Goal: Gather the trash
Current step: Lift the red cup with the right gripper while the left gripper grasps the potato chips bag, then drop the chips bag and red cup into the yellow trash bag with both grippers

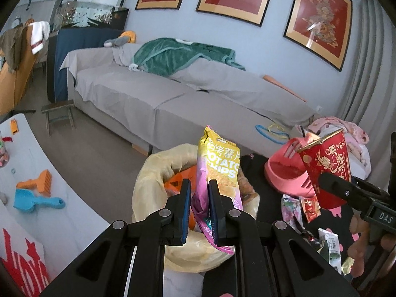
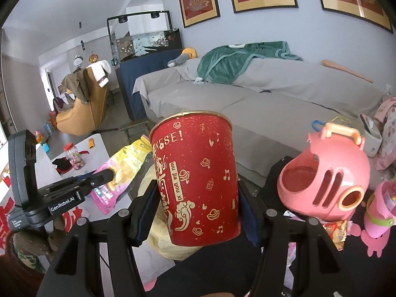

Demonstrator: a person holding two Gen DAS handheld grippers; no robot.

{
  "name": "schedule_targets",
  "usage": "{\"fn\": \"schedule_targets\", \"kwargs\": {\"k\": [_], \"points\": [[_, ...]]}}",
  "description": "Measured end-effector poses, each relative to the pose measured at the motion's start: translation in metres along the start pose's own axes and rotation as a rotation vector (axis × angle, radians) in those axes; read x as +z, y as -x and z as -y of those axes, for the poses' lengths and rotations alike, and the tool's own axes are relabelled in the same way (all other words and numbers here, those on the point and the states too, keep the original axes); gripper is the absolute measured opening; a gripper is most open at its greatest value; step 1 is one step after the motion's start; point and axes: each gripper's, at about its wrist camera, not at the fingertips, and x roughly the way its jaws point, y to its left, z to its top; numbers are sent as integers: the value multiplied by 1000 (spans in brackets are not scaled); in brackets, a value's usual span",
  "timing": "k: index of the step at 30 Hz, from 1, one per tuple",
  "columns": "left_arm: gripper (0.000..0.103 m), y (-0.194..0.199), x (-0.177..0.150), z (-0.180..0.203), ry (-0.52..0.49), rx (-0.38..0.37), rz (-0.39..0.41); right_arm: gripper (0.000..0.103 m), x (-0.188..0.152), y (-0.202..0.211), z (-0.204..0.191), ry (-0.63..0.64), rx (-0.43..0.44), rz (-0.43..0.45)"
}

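Chip bag (image 1: pixel 217 173), crinkly yellow-pink foil, long axis upright, pinched low between the left gripper (image 1: pixel 200 210) fingers, hanging directly over the bin (image 1: pixel 148 173) mouth; bin lined with a soft yellowish plastic bag, something orange inside. Judgement: a release drops it straight in. Right gripper (image 2: pixel 198 212) clamps a red paper cup (image 2: pixel 195 175), stiff, tapered, gold print, upright, held right of the bin and further from it than the left. Loose wrappers (image 1: pixel 307 208) lie on dark cloth below. Behind: pink plastic toy (image 2: pixel 324 180), then grey sofa (image 1: pixel 153 91).
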Motion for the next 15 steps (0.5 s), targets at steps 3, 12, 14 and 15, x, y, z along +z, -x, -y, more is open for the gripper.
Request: {"fn": "schedule_targets", "kwargs": {"k": [3, 12, 14, 15], "points": [[15, -13, -2, -2, 6, 2, -25, 58, -3, -12, 5, -8, 6, -25], [15, -62, -7, 0, 10, 1, -103, 58, -9, -37, 30, -47, 5, -71], [15, -72, -8, 2, 7, 2, -118, 58, -11, -40, 35, -56, 2, -79], [15, -78, -9, 2, 8, 2, -124, 58, -11, -42, 37, -60, 1, -81]]}}
